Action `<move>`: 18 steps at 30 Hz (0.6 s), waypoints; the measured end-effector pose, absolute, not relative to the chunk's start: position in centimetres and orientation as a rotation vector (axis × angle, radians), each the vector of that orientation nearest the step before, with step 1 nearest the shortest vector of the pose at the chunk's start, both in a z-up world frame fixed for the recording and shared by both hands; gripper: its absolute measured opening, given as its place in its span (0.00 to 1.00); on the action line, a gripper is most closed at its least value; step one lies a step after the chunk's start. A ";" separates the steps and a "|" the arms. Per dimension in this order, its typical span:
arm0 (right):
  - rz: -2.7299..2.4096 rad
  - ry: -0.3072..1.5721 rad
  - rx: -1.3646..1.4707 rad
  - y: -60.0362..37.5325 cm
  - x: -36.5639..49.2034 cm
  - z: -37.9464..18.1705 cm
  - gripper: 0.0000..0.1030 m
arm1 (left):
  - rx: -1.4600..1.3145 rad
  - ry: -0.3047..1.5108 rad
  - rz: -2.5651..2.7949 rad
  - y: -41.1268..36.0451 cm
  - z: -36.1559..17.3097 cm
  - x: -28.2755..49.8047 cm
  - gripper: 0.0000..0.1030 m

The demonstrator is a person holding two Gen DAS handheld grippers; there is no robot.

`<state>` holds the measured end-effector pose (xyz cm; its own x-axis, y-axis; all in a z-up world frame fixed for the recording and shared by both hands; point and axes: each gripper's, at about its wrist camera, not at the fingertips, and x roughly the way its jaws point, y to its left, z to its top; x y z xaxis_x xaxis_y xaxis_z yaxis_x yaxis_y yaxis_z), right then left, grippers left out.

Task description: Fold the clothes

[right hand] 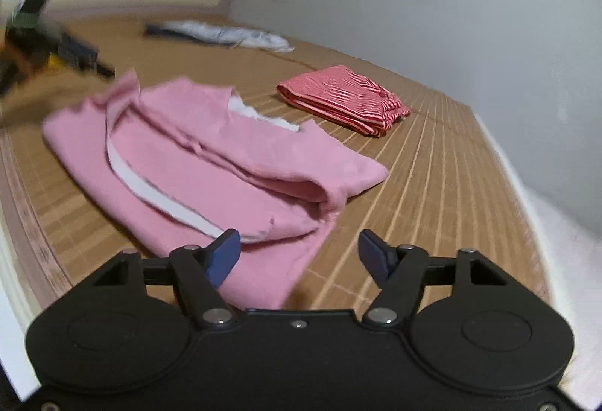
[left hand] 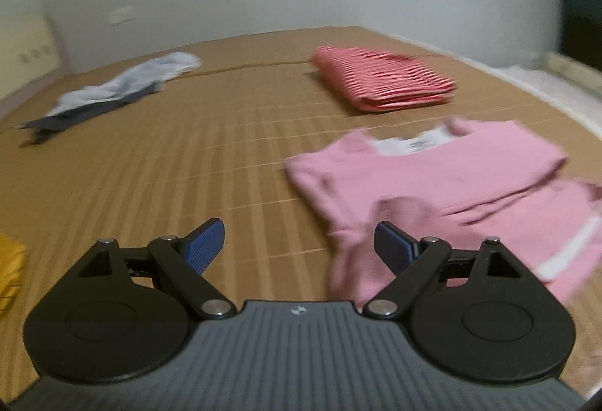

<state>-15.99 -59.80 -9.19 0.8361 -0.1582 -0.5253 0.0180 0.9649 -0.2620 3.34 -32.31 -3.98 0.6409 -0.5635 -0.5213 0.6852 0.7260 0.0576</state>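
Note:
A pink garment (left hand: 444, 192) with a white collar and a white stripe lies partly folded on the bamboo mat (left hand: 188, 155). My left gripper (left hand: 299, 245) is open at the garment's near left edge, its blue pads apart with nothing between them. In the right wrist view the same pink garment (right hand: 210, 155) lies in front, its near corner passing under my open right gripper (right hand: 299, 253); the pads do not press on the cloth. The other gripper (right hand: 56, 49) shows blurred at the far left of this view.
A folded red-and-white striped garment (left hand: 387, 79) (right hand: 342, 98) sits farther back on the mat. A crumpled white and dark blue garment (left hand: 113, 91) (right hand: 222, 32) lies at the far side. Something yellow (left hand: 9, 271) lies at the left edge. White bedding (right hand: 526, 223) borders the mat's right edge.

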 end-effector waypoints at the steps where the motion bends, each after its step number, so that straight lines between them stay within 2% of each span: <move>1: -0.097 0.591 -0.297 -59.7 -15.7 -9.4 0.65 | 0.250 0.501 -0.753 -32.2 -3.8 3.0 0.87; 5: -0.057 0.652 -0.511 -58.9 -13.7 -10.4 0.58 | 0.275 0.503 -0.804 -32.9 -3.9 2.4 0.87; 6: -0.038 0.652 -0.565 -58.6 -13.3 -10.6 0.52 | 0.286 0.506 -0.800 -33.0 -4.0 2.4 0.87; 7: -0.008 0.655 -0.600 -58.5 -12.8 -10.7 0.45 | 0.297 0.508 -0.797 -33.1 -4.2 2.3 0.87; 8: 0.025 0.663 -0.625 -58.4 -12.2 -10.8 0.25 | 0.307 0.510 -0.793 -33.2 -4.3 2.3 0.87; 9: 0.051 0.663 -0.621 -58.5 -11.7 -10.7 0.12 | 0.318 0.512 -0.789 -33.2 -4.4 2.3 0.87; 12: 0.109 0.656 -0.504 -59.6 -10.0 -9.8 0.06 | 0.313 0.517 -0.763 -33.1 -4.7 2.6 0.87; 18: -0.116 0.521 -0.205 -64.2 -8.0 -8.0 0.08 | 0.334 0.543 -0.761 -32.9 -5.2 3.4 0.87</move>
<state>-7.97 -64.18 -8.03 0.8612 -0.1616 -0.4819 0.0577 0.9731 -0.2232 3.36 -32.90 -5.22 0.5978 -0.5589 -0.5747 0.7255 0.6821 0.0914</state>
